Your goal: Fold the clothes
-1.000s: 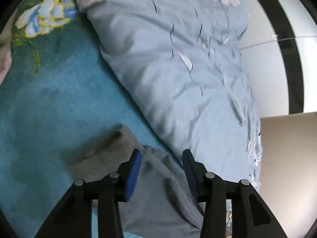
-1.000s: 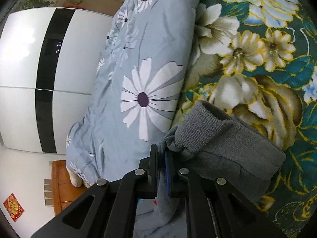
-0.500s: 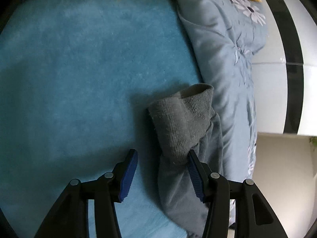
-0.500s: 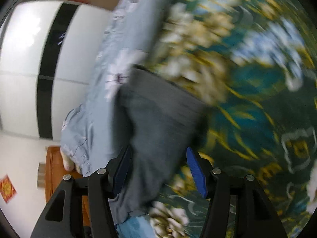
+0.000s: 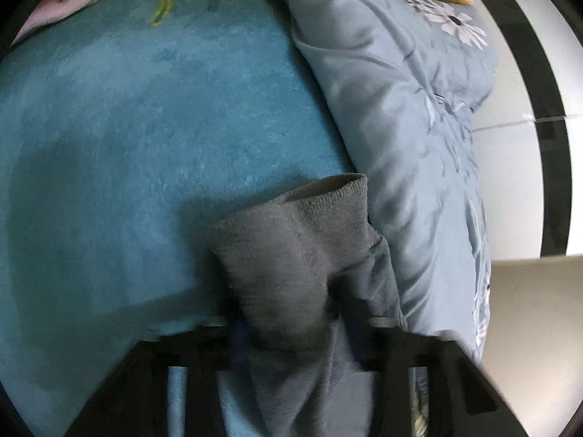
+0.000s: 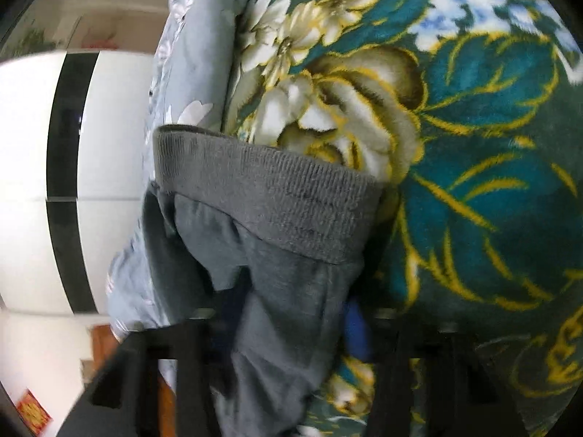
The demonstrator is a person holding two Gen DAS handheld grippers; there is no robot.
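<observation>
A grey garment (image 5: 291,255) with a ribbed cuff lies on the teal blanket (image 5: 145,145) beside the pale blue duvet. In the left wrist view the cloth fills the gap of my left gripper (image 5: 291,331); its jaws stand apart on either side, blurred. In the right wrist view the same garment (image 6: 269,204), ribbed band on top, lies between the spread jaws of my right gripper (image 6: 288,320), on the flowered part of the blanket (image 6: 473,145). The blue fingertip (image 6: 355,331) shows right of the cloth.
The pale blue flowered duvet (image 5: 400,109) is bunched along the bed's far side, also in the right wrist view (image 6: 196,54). A white wardrobe with black stripes (image 6: 65,145) stands behind. A pink cloth (image 5: 62,0) lies at the far left.
My right gripper opened from its grip on the garment a second ago. Both grippers have pushed forward, so the garment now sits deep between each pair of jaws.
</observation>
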